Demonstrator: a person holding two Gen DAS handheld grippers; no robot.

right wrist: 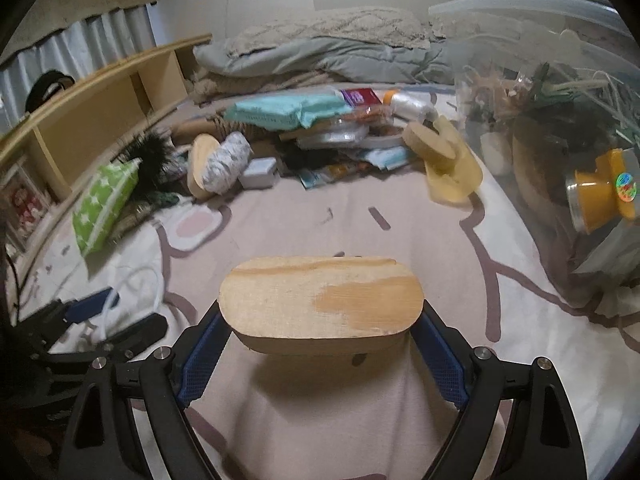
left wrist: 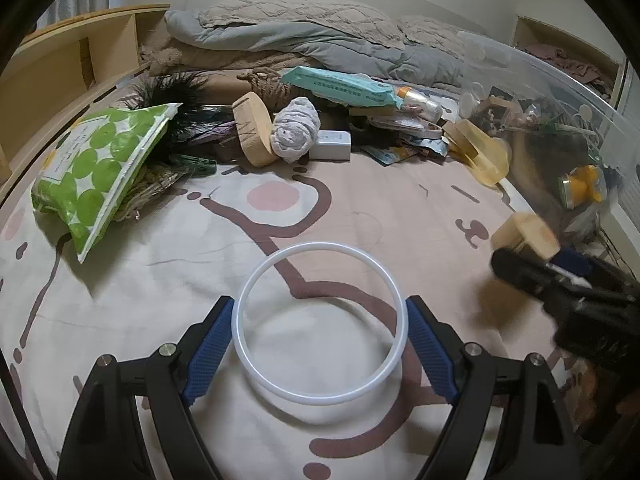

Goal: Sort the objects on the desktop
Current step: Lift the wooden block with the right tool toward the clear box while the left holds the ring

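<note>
Ring (left wrist: pixel 319 322) of translucent white plastic sits between my left gripper's (left wrist: pixel 319 346) blue pads (left wrist: pixel 210 350), which press on its two sides and hold it above the patterned bedsheet (left wrist: pixel 160 280). My right gripper (right wrist: pixel 320 344) is clamped on an oval wooden block (right wrist: pixel 322 300); its blue pads (right wrist: pixel 438 356) bear on the block's rounded ends, and the pale top face shows one darker tan patch. In the left wrist view that same block (left wrist: pixel 526 236) shows blurred at the right, at the tip of the right gripper (left wrist: pixel 520 260).

Beyond both hands a heap of loose things lies across the bed. At the left is a green-and-white spotted bag (left wrist: pixel 100 172) with black feathers (left wrist: pixel 176 92) behind it. Near the middle stand a second oval wooden piece (left wrist: pixel 254 128) tilted on its edge, a rolled grey cloth (left wrist: pixel 294 128) touching it, and a small white box (left wrist: pixel 330 145) just beside the cloth. A long teal packet (left wrist: pixel 340 86) lies on top of the pile behind them, and a yellowish translucent item (left wrist: pixel 482 148) rests farther right. A clear plastic bin (right wrist: pixel 560 128) stands at the right edge, already holding a yellow-capped jar (right wrist: pixel 600 196) and a tangle of other things. Folded grey bedding (left wrist: pixel 312 40) lies at the far end of the bed, and a wooden shelf (left wrist: pixel 72 52) runs along the left side.
</note>
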